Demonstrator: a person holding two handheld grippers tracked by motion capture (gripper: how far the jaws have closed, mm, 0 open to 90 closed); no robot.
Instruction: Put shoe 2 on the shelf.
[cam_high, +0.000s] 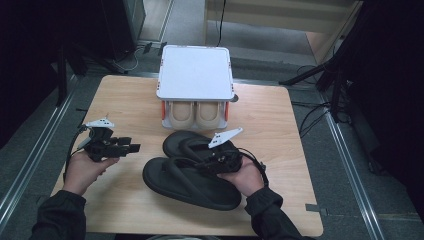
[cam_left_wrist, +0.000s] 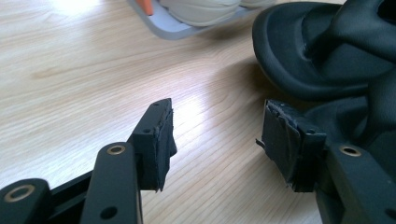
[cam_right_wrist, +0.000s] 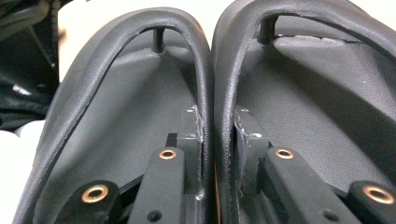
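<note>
Two black sandals (cam_high: 192, 177) at lower centre of the high view, one overlapping the other on the bench (cam_high: 135, 95). Two pale shoes (cam_high: 195, 114) sit side by side under a white rack (cam_high: 195, 72) at upper centre of that view (orange posts at its sides).

Right gripper (cam_high: 212, 164), lower centre-right in the high view: its fingers (cam_right_wrist: 191, 135) are pinched on two straps (cam_right_wrist: 212, 93), one from each sandal, pressed together between the pads. In the right gripper view the two straps arch up from bottom centre, a toe post at the top of each.

Left gripper (cam_high: 131, 148), lower left in the high view: fingers (cam_left_wrist: 156, 140) apart, nothing between them, bare bench below. In the left gripper view a sandal (cam_left_wrist: 322, 51) lies at upper right, just beyond the right-hand finger.
</note>
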